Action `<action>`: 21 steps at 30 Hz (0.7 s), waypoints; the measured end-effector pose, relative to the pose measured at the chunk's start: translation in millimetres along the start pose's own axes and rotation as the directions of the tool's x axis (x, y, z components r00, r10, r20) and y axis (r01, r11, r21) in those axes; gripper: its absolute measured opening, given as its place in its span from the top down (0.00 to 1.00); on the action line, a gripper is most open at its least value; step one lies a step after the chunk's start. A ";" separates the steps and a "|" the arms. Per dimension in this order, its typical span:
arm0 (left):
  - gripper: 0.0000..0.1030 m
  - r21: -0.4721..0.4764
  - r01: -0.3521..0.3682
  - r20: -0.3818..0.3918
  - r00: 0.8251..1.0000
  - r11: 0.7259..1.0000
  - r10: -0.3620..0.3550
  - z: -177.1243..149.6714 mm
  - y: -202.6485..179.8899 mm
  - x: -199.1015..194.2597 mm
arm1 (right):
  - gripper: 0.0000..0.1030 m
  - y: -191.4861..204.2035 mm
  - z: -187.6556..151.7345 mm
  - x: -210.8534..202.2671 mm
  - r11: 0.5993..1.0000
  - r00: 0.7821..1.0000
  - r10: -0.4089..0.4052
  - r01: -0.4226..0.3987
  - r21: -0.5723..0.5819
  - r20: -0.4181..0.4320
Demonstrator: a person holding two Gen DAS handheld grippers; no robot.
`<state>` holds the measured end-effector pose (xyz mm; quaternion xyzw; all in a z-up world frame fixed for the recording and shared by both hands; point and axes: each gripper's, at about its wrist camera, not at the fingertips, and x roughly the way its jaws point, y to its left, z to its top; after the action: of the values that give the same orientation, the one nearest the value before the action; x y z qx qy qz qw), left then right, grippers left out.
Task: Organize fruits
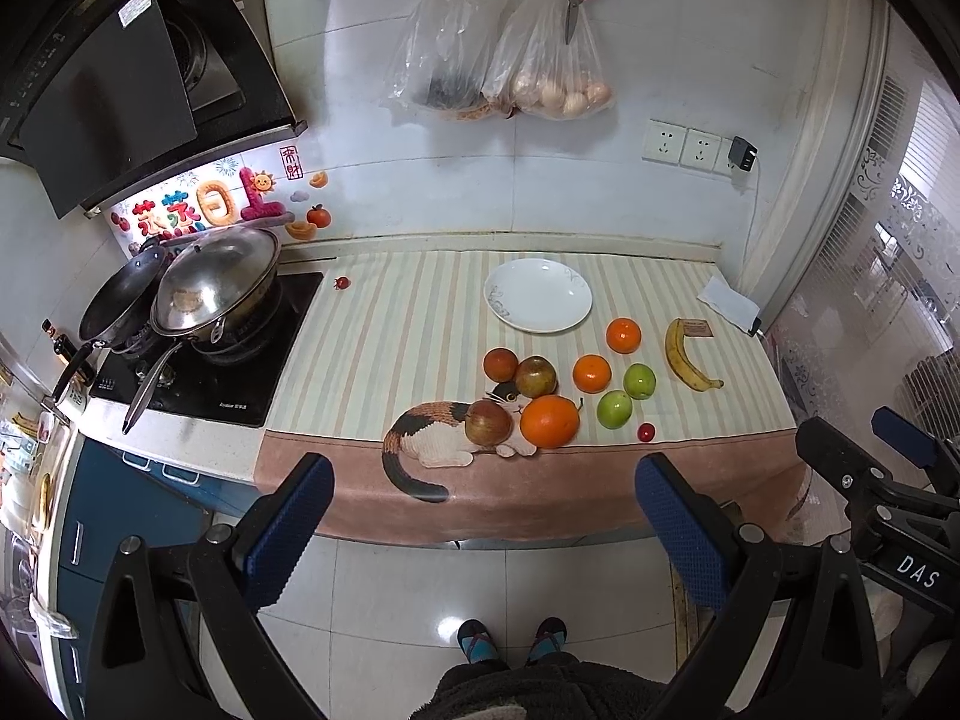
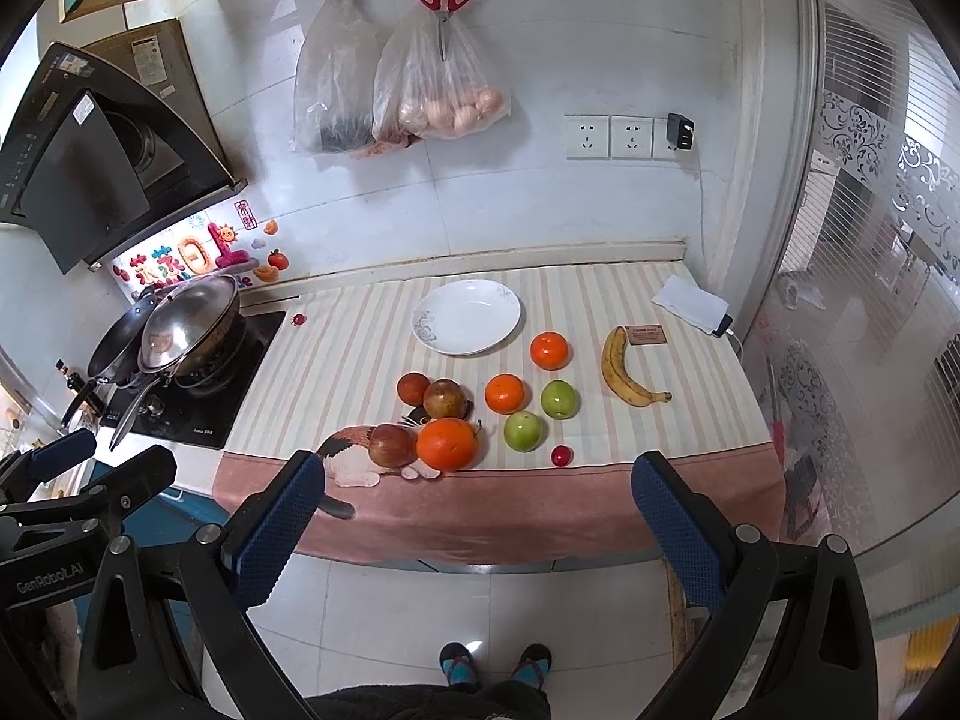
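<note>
Both tongs, left (image 1: 483, 531) and right (image 2: 477, 531), hang spread wide and empty over the floor, short of the desk (image 1: 600, 492) edge. Nearest that edge sit a large orange (image 1: 549, 421) touching a red apple (image 1: 488, 422), with two green apples (image 1: 614, 409), mandarins (image 1: 591, 373) and a banana (image 1: 684, 357) behind: the round fruit looks firm but prone to roll, so grip across the widest part; the banana is soft, take mid-body. Farthest, the empty white plate (image 1: 538, 295) has open cloth to its left.
</note>
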<state>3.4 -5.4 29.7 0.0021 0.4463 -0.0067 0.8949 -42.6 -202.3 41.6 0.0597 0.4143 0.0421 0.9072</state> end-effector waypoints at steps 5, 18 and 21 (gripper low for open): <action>0.00 0.001 0.003 0.002 1.000 1.000 -0.003 0.7 -0.4 -0.9 | 0.00 0.2 -0.6 -1.9 1.000 1.000 0.001 -0.001 0.000 0.004; 0.00 0.009 0.004 -0.024 1.000 1.000 -0.004 10.4 8.3 27.7 | 0.00 2.5 -0.4 20.8 0.997 0.999 0.017 -0.015 0.070 -0.031; 0.00 0.015 -0.019 -0.039 0.999 1.000 0.019 13.9 17.1 56.5 | 0.00 -3.2 1.2 44.8 0.993 0.998 0.020 -0.013 0.120 -0.061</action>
<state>48.8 11.1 -7.2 0.0131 0.4638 -0.0015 0.8859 -12.4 -199.9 8.5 0.1160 0.4434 0.0266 0.8884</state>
